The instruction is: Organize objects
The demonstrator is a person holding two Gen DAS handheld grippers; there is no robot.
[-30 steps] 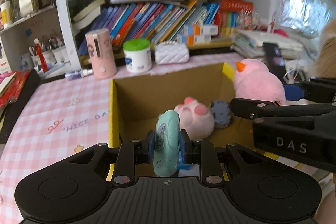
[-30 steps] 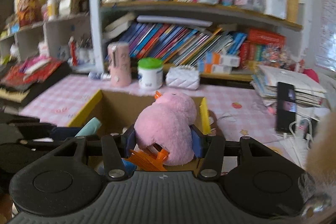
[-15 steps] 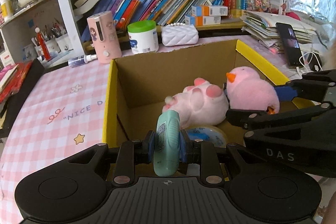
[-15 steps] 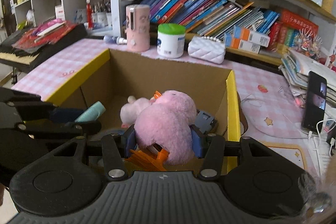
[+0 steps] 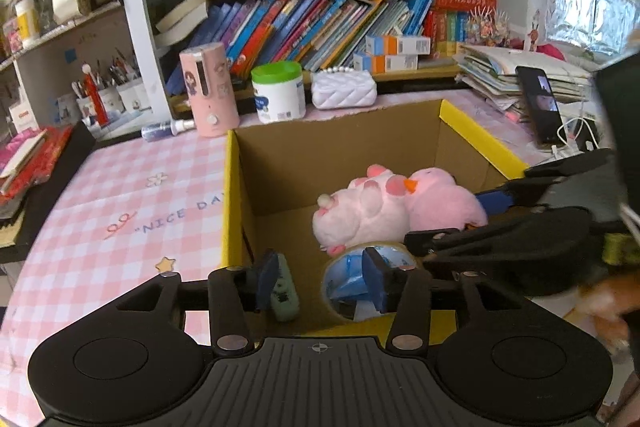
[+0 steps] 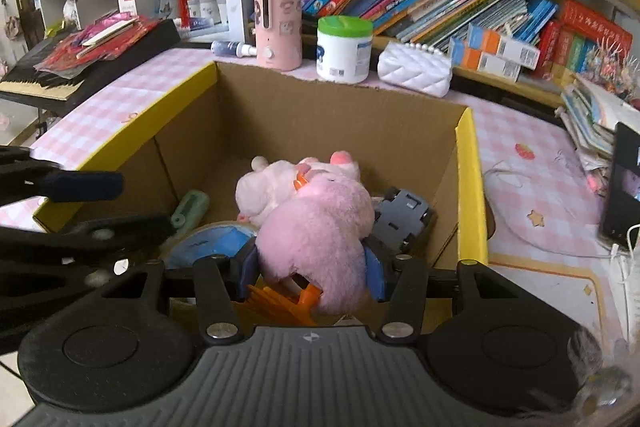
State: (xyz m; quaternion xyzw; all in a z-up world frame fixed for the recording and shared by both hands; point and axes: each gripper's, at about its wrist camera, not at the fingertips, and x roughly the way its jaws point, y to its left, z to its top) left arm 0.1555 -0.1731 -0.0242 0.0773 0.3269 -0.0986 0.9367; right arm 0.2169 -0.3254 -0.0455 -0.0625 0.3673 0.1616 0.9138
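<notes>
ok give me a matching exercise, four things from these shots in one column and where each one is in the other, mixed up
Things:
1. mint green device
2. pink bird plush
3. green-lidded jar
4. black phone

Places:
A. on the desk behind the cardboard box
B. between the right tongs
C. propped against papers, right of the box
D. on the box floor by the left wall

Pairs: 1-D, 2-B, 3-A, 4-C

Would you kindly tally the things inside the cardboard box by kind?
Plush toys: 2 (pink duck, pink-white plush)
Tape rolls: 1
Mint green gadgets: 1
Grey blocky items: 1
Total: 5
</notes>
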